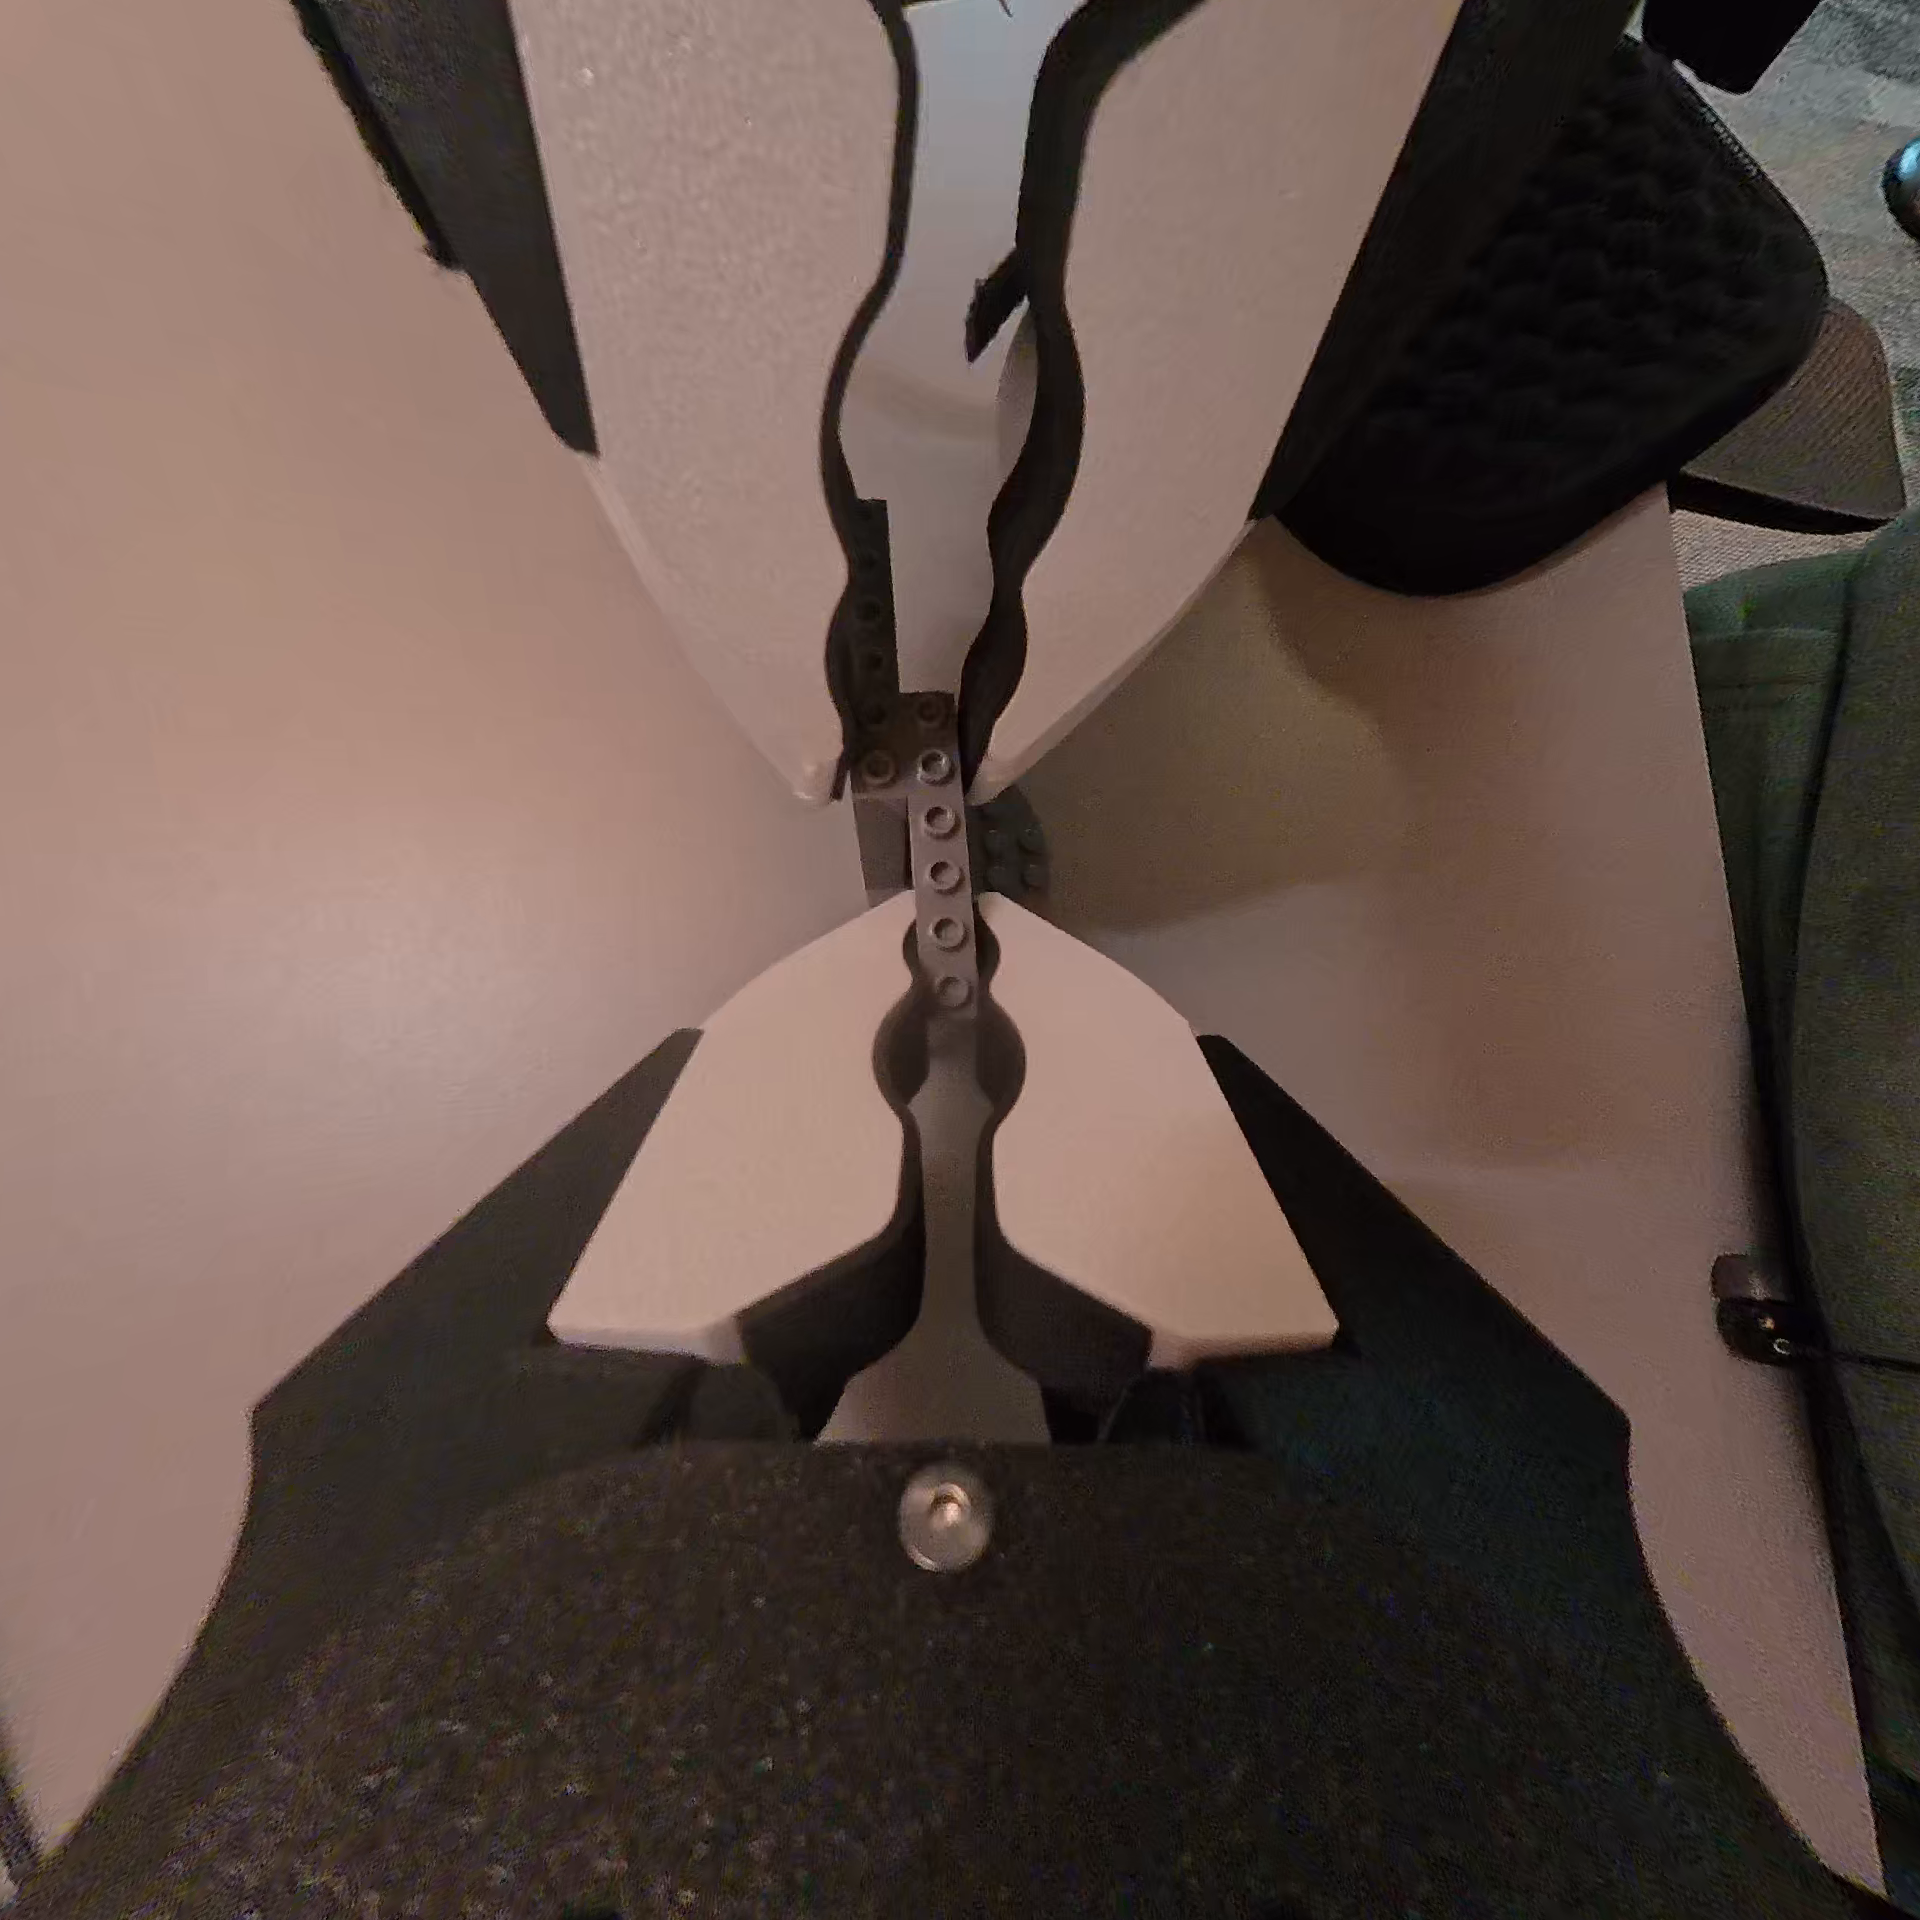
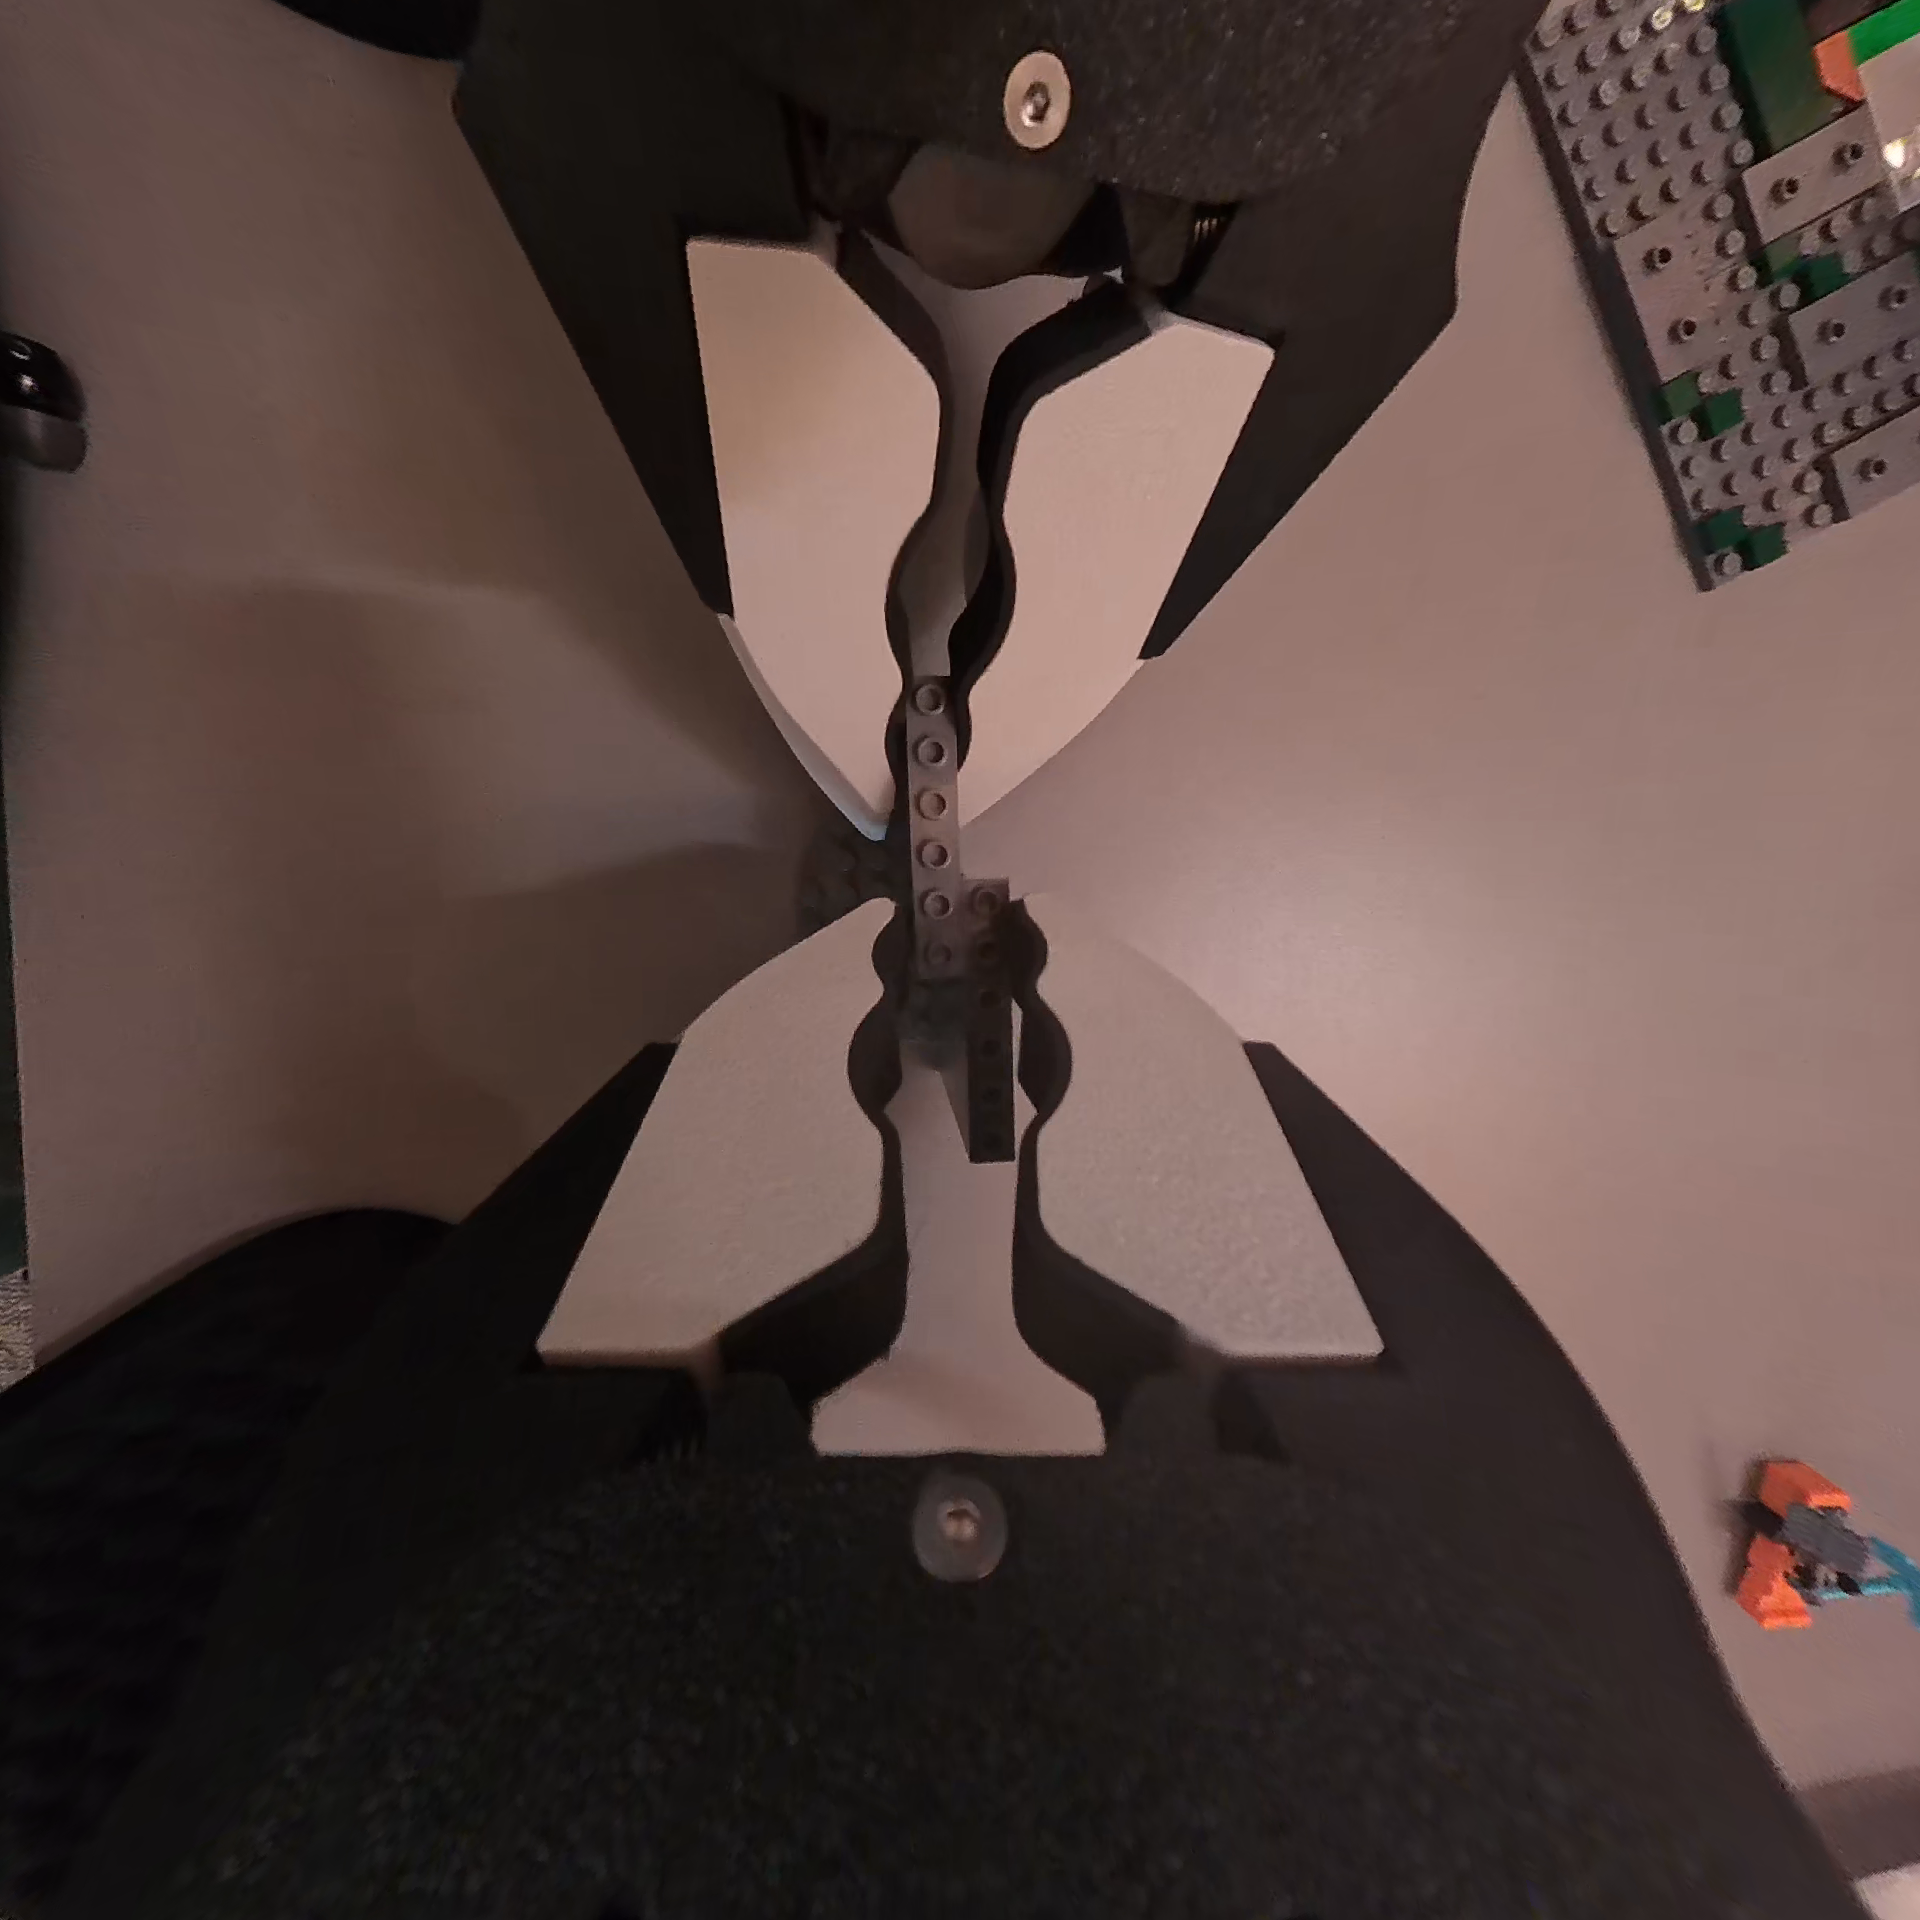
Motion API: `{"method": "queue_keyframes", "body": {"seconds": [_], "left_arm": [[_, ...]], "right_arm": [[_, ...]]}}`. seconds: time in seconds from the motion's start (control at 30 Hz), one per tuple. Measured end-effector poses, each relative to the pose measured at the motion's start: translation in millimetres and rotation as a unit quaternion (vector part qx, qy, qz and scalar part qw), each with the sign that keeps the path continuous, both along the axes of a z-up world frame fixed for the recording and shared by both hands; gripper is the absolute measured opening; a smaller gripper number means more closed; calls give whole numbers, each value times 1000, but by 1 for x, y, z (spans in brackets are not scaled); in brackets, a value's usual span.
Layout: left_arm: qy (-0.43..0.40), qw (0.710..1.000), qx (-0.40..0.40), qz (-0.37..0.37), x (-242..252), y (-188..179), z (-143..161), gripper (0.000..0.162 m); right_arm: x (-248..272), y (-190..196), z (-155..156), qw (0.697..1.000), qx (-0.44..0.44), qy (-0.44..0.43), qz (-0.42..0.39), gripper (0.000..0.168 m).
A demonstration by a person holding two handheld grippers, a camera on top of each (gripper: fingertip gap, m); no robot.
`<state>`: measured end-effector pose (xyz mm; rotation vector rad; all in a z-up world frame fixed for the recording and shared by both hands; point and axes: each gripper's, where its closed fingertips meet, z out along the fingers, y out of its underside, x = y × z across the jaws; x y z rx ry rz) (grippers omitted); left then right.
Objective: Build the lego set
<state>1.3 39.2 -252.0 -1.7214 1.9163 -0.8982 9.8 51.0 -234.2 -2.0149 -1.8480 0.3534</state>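
Observation:
My left gripper [image 1: 940, 935] is shut on one end of a narrow grey studded strip [image 1: 940, 868]. My right gripper [image 2: 956, 935] is shut on a dark brick piece [image 2: 992, 1081] with a row of side holes. The two grippers face each other tip to tip just above the white table [image 1: 312, 831]. The far end of the strip [image 2: 930, 800] lies over the top studs of the dark brick [image 1: 881, 831]. The right gripper shows at the top of the left wrist view [image 1: 904, 769], and the left gripper shows at the top of the right wrist view [image 2: 928, 810].
A small dark studded piece [image 1: 1016, 847] lies on the table under the tips. A grey baseplate with green bricks [image 2: 1662, 312] sits at the upper right, and a small orange and teal build [image 2: 1803, 1548] at the lower right. A black chair [image 1: 1558, 312] stands past the table edge. My two grippers' fingertips are within a few centimetres of each other.

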Motion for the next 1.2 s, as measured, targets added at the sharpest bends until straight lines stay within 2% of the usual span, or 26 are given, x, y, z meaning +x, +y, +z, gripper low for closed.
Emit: {"method": "queue_keyframes", "body": {"seconds": [1.2], "left_arm": [[-18, 1000, -8, 2, 1, -1, 0, 3]], "right_arm": [[0, -1, 0, 1000, 0, 14, -3, 17]]}}
